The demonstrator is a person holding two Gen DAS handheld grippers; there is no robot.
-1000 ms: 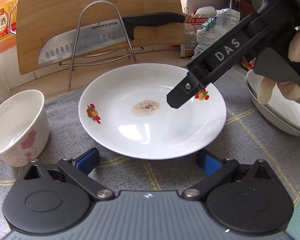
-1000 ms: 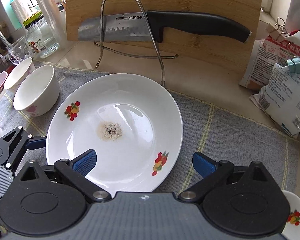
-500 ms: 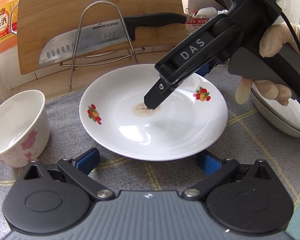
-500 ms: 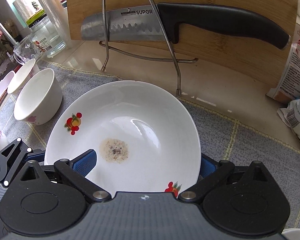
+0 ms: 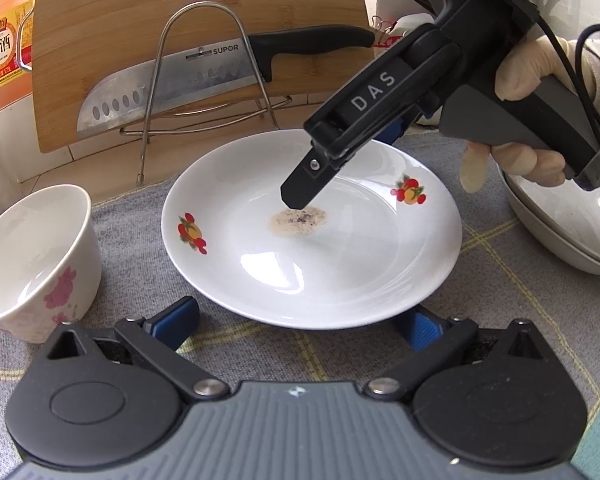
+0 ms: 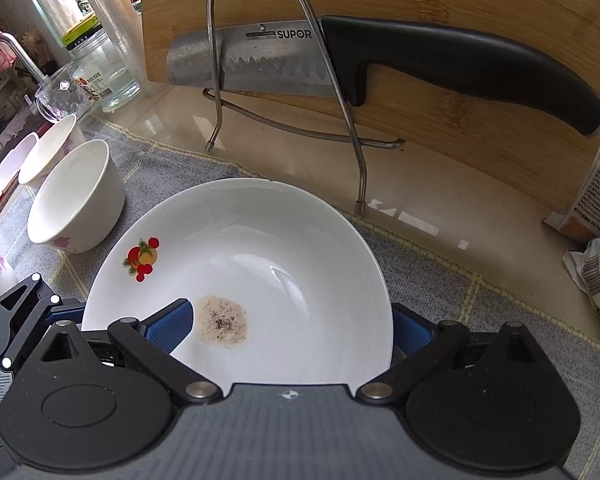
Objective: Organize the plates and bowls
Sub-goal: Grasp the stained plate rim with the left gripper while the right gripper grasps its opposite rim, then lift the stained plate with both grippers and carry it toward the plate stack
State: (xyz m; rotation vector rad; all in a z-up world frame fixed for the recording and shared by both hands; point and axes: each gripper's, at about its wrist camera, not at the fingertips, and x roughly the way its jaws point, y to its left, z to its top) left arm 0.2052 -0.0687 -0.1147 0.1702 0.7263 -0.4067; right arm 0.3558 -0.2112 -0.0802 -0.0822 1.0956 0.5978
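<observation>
A white plate point(image 5: 340, 272) with fruit decals and a brown speckled stain lies on the grey cloth. My left gripper point(image 5: 296, 322) is open, its blue pads on either side of the plate's near rim. My right gripper point(image 5: 346, 160), held by a gloved hand, hangs over the plate from the far right. In the right wrist view the plate point(image 6: 284, 256) lies between the fingers of my open right gripper point(image 6: 288, 326): one pad is above the stain, the other beyond the right rim. A white bowl point(image 5: 32, 264) with pink flowers stands left of the plate.
A wooden cutting board point(image 6: 460, 128) and a knife point(image 6: 380, 60) in a wire rack point(image 6: 340, 100) stand just behind the plate. More bowls point(image 6: 48, 152) line the left. Stacked dishes point(image 5: 560, 232) sit at the right. Food packets point(image 6: 596, 240), a jar and bottles crowd the back.
My right gripper has come in from the right and forward over the plate, so the plate now lies between its open fingers. The left gripper has stayed put.
</observation>
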